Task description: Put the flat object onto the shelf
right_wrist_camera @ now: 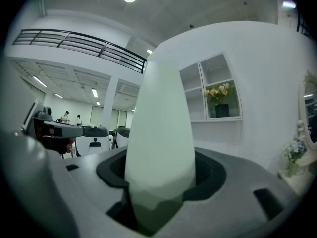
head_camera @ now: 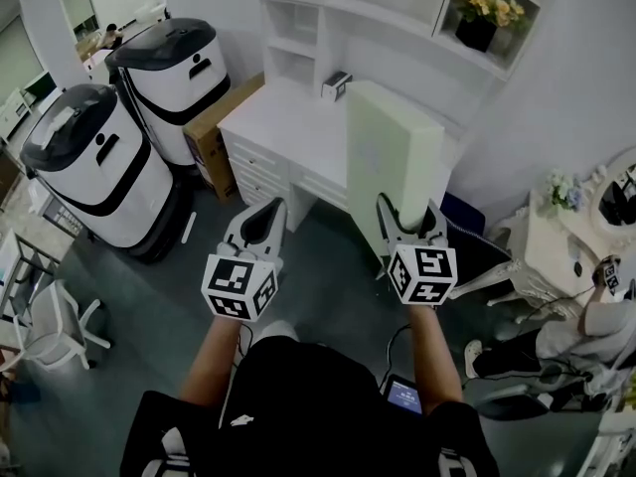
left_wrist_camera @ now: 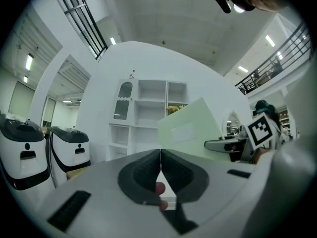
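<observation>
Grey floor [head_camera: 328, 266] lay nearest us, short of the white shelf unit [head_camera: 328, 13]. Our left gripper [head_camera: 266, 215] faced that unit, jaws pressed together on nothing. Our right gripper [head_camera: 407, 217], the nearer of the 2, clamped the pale green flat object [head_camera: 393, 152] by its bottom, long axis rising roughly upright before the unit's desk top [head_camera: 283, 127]. We judged the shelves lay beyond and higher. The jaws hid its lower edge, and a small item [head_camera: 336, 84] under the shelves stayed unclear.
</observation>
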The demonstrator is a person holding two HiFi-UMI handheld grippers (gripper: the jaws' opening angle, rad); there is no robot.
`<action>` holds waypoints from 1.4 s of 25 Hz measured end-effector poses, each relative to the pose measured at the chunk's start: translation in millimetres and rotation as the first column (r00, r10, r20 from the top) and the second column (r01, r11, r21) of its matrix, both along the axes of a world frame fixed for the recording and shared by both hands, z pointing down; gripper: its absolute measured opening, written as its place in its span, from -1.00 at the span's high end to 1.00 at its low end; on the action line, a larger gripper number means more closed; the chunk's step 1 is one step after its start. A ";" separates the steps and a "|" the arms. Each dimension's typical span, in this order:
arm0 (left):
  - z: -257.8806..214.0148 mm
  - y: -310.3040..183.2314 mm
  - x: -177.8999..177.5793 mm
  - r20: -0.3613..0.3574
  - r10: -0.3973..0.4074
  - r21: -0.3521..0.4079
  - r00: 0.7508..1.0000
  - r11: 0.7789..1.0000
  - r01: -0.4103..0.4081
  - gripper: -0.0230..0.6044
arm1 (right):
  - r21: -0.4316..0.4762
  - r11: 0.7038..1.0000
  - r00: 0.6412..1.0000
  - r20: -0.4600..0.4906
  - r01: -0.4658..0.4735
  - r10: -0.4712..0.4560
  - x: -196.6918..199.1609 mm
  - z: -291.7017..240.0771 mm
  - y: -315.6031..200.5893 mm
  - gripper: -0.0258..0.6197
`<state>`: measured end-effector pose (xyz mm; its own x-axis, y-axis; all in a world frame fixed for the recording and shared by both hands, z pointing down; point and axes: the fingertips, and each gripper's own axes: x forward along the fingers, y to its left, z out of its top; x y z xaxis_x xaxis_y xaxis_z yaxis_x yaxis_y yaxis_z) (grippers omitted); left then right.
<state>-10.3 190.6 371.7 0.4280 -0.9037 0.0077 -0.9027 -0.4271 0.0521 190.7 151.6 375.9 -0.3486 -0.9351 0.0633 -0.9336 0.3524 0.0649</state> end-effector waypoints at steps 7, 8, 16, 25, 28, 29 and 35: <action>5.4 -0.2 -2.7 0.012 -0.018 -0.004 1.000 1.000 0.018 0.91 | -0.004 1.000 1.000 0.018 0.008 -0.008 -0.7 5.3 -4.5 0.10; 6.4 -1.6 -3.5 0.011 -0.021 -0.005 1.000 1.000 0.021 0.91 | -0.004 1.000 1.000 0.018 0.010 -0.010 -1.4 5.6 -6.1 0.09; 16.4 -24.1 -9.3 0.015 -0.032 -0.010 0.999 0.999 0.032 0.91 | -0.010 1.000 1.000 0.014 0.013 -0.013 -6.2 12.3 -27.2 0.09; 23.2 -75.9 -10.2 -0.011 -0.031 -0.023 0.999 0.999 0.031 0.91 | -0.022 1.000 1.000 0.013 0.008 -0.008 -7.8 20.2 -75.3 0.09; 26.1 -97.4 -9.2 -0.013 -0.026 -0.027 1.000 0.999 0.025 0.91 | -0.030 1.000 1.000 0.009 0.006 -0.006 -7.7 25.0 -96.3 0.09; 26.8 -105.2 -8.6 -0.010 -0.024 -0.028 1.000 0.999 0.024 0.91 | -0.033 0.999 1.000 0.008 0.006 -0.005 -7.4 26.4 -104.0 0.09; 27.9 -153.9 -10.3 0.001 -0.018 -0.038 1.000 0.999 0.018 0.91 | -0.050 0.999 1.000 0.008 -0.001 0.002 -7.8 28.9 -151.3 0.09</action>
<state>-20.6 36.6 399.6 0.4118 -0.9103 0.0426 -0.9102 -0.4086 0.0675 182.9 0.3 404.8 -0.3480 -0.9314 0.1073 -0.9345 0.3537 0.0397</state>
